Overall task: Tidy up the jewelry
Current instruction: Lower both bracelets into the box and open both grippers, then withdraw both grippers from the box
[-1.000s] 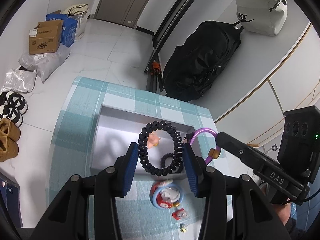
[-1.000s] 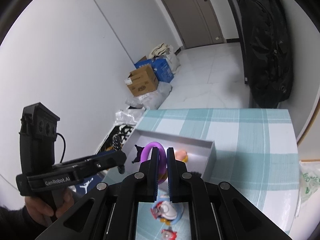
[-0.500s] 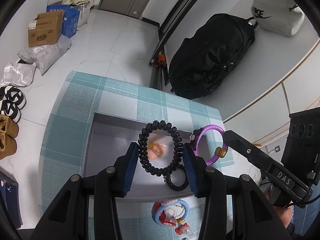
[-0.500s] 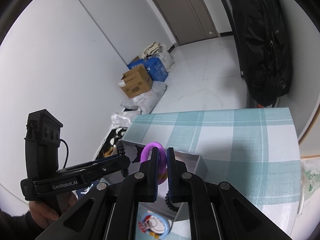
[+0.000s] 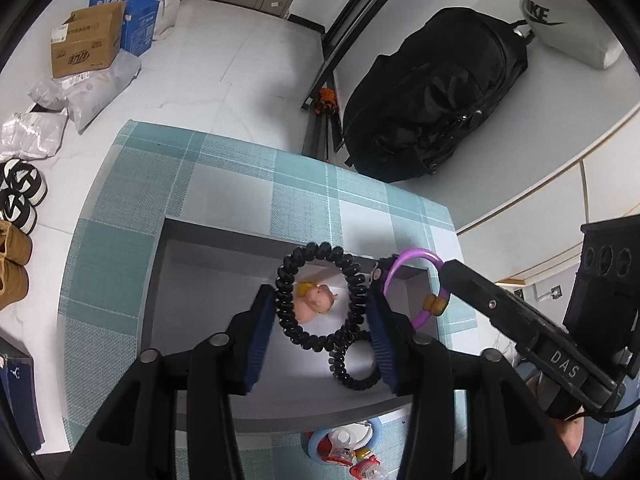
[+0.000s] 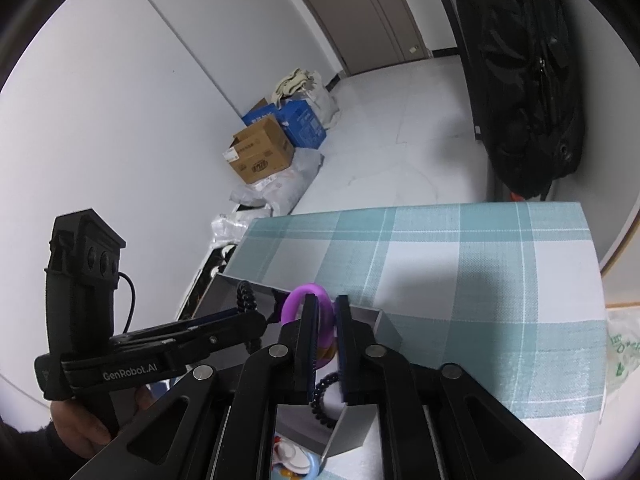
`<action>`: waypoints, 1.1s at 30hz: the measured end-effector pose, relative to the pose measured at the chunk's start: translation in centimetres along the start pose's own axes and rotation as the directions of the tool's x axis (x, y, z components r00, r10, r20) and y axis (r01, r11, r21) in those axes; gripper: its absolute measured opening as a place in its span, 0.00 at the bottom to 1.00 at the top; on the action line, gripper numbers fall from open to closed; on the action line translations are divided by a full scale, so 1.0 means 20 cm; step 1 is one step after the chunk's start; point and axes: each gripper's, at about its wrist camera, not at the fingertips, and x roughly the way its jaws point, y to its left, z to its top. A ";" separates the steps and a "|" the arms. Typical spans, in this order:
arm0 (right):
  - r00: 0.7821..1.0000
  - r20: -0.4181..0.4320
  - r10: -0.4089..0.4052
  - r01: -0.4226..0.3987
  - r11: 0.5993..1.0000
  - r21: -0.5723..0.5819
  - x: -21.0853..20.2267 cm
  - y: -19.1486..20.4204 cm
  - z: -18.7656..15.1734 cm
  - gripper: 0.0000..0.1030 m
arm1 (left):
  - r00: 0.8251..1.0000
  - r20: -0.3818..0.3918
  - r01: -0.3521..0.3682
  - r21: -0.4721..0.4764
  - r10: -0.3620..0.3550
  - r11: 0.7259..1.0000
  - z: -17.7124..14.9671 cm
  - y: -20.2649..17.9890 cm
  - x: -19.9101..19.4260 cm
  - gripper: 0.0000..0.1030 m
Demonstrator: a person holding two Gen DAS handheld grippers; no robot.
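My left gripper [image 5: 320, 312] is shut on a black spiral hair tie [image 5: 286, 280] and holds it above the grey box [image 5: 224, 232]. In the box lie a pink pig charm [image 5: 316, 304] and a black bead bracelet [image 5: 352, 376]. My right gripper [image 6: 324, 320] is shut on a purple bracelet [image 6: 294, 300] with orange beads, which also shows in the left wrist view [image 5: 412, 256], over the box's right side. A blue ring toy [image 5: 344, 444] and a small red charm [image 5: 366, 470] lie on the checked cloth [image 5: 132, 200] in front of the box.
A black backpack [image 5: 432, 100] leans on the wall behind the table. Cardboard boxes [image 5: 86, 40], plastic bags and shoes [image 5: 20, 192] lie on the floor to the left. A white bag [image 5: 568, 28] hangs at the upper right.
Both grippers moved forward over the grey box with their loads held. The box and its contents now lie lower in the views, and the pig charm shows through the hair tie.
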 end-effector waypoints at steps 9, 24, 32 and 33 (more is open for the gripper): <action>0.997 0.081 0.008 -0.008 1.000 -0.006 -0.11 0.02 0.01 0.52 | 0.999 0.034 -0.011 0.032 0.010 0.999 -0.01 -0.03 -0.05 0.72; 0.995 0.099 -0.021 0.026 0.998 -0.049 -0.19 0.06 -0.08 0.70 | 0.992 0.117 -0.054 0.138 0.038 0.989 -0.14 -0.11 -0.19 0.72; 0.992 0.107 -0.063 0.074 0.993 -0.096 -0.22 0.10 -0.16 0.83 | 0.990 0.136 -0.062 0.168 0.039 0.984 -0.23 -0.11 -0.23 0.72; 0.992 0.102 -0.075 0.085 0.991 -0.101 -0.22 0.10 -0.17 0.83 | 0.990 0.136 -0.061 0.170 0.038 0.984 -0.25 -0.11 -0.23 0.72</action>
